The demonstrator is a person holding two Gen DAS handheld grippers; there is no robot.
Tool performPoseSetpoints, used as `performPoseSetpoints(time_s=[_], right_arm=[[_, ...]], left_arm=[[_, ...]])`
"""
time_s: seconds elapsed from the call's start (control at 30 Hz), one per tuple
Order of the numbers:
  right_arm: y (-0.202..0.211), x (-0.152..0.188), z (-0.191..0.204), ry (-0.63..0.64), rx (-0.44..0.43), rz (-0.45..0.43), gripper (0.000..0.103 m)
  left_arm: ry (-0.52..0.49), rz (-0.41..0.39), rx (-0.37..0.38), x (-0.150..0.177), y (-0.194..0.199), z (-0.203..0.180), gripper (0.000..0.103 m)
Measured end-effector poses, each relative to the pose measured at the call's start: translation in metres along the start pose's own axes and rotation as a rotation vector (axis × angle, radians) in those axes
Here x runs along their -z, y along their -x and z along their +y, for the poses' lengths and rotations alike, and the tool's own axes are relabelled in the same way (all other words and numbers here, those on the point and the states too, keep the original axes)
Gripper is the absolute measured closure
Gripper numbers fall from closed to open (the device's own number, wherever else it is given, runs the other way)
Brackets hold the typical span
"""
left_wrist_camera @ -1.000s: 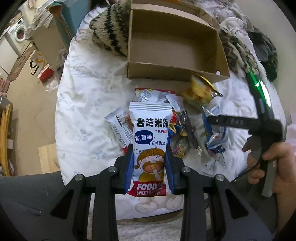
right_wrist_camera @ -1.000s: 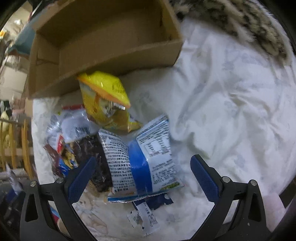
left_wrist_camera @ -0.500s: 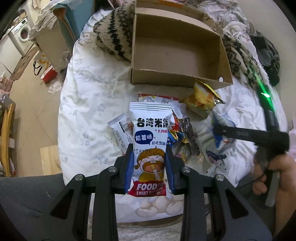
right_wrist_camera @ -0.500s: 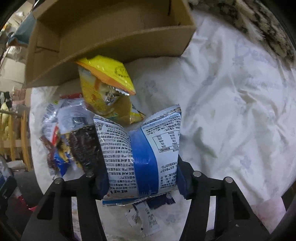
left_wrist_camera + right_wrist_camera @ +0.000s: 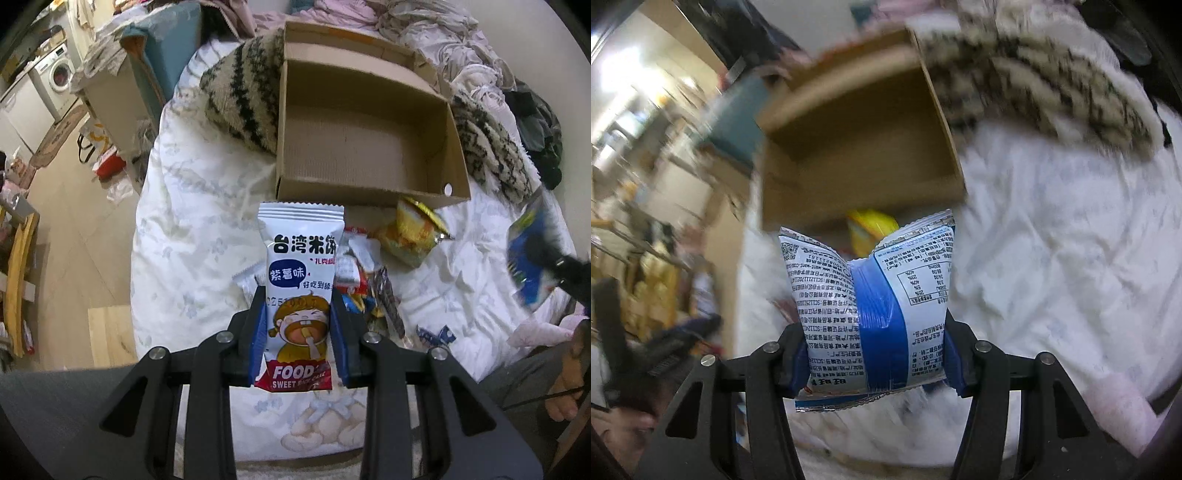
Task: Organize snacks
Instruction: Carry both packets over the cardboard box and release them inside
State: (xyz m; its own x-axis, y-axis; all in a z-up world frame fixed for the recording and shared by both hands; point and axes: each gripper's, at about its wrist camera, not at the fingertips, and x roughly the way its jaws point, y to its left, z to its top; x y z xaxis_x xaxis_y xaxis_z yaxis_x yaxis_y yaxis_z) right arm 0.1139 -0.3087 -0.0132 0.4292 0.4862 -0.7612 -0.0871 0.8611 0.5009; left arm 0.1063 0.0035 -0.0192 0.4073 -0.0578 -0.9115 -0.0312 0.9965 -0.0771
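White bedding printed with pale flowers covers the bed [image 5: 192, 236], and an open cardboard box [image 5: 365, 136] sits on it against a striped fuzzy blanket [image 5: 240, 99]. Just in front of the box lies a heap of loose snack packets [image 5: 369, 280], with a yellow chip bag [image 5: 410, 236] at its far right, almost touching the box's near wall. The left gripper [image 5: 297, 332] is clamped on a white rice-cracker packet [image 5: 301, 273] with a cartoon face, held upright above the near edge of the bed. The right gripper [image 5: 875, 354] pinches a blue-and-white snack bag [image 5: 871, 306] by its sides, printed back facing the camera, raised over the bedding with the box beyond it; that view is blurred. A washing machine [image 5: 55, 74] stands far left
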Motion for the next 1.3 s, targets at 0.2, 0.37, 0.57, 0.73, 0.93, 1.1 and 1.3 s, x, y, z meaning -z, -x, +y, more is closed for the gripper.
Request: performPoseSetpoints(time_s=[0.2, 0.37, 0.57, 0.73, 0.93, 1.1, 1.3], right_arm=[[-0.008, -0.013, 0.021, 0.003, -0.034, -0.139, 0.044], [-0.003, -0.028, 0.025, 0.015, -0.019, -0.222, 0.044], [-0.020, -0.059, 0.029, 0.040, -0.004, -0.221, 0.044], [-0.048, -0.081, 0.029, 0.045, 0.005, -0.187, 0.044], [-0.084, -0.097, 0.025, 0.052, 0.025, -0.130, 0.044], [-0.111, -0.096, 0.009, 0.014, 0.059, -0.083, 0.043], [-0.127, -0.093, 0.002, 0.011, 0.107, -0.049, 0.043]], left_arm=[[-0.022, -0.080, 0.004, -0.033, 0.003, -0.002, 0.076], [-0.048, -0.150, 0.021, -0.065, 0.007, -0.004, 0.076], [-0.034, -0.165, 0.029, -0.102, -0.006, -0.007, 0.076], [-0.038, -0.176, 0.021, -0.125, -0.024, -0.018, 0.076], [-0.042, -0.164, 0.023, -0.142, -0.055, -0.026, 0.076], [-0.018, -0.132, 0.009, -0.139, -0.086, -0.021, 0.076], [-0.043, -0.138, 0.001, -0.138, -0.096, -0.021, 0.076]])
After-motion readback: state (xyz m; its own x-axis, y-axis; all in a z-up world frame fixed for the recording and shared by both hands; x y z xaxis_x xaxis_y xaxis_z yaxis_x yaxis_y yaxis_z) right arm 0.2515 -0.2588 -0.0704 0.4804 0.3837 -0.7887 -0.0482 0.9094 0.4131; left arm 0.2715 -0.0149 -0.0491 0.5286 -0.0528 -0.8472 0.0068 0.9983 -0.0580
